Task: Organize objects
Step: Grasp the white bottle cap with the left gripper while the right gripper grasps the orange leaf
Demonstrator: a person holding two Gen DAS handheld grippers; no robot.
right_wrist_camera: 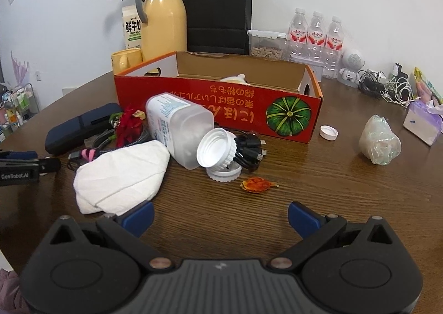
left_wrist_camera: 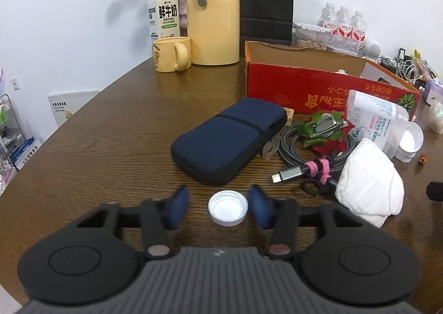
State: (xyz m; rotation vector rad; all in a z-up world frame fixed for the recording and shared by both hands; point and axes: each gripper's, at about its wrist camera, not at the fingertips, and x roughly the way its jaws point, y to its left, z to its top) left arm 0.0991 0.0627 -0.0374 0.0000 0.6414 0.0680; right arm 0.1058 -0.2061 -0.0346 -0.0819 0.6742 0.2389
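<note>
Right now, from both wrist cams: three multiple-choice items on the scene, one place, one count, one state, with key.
1. Where is the small white plastic bottle cap nearest the left claw?
A. Inside the red cardboard box
B. On the brown wooden table, between the claw's fingers
C. On top of the navy fabric pouch

2. How many clear plastic water bottles with red labels stand by the wall?
A. One
B. Two
C. Three

3. How is the translucent white plastic jar placed?
A. On its side, mouth open
B. Upright, lid on
C. Upright, lid off

Key:
1 B: the cap sits on the wood with a blue pad on either side, not gripped.
2 C: three stand side by side.
3 A: it lies flat and its threaded mouth faces the right wrist camera.
</note>
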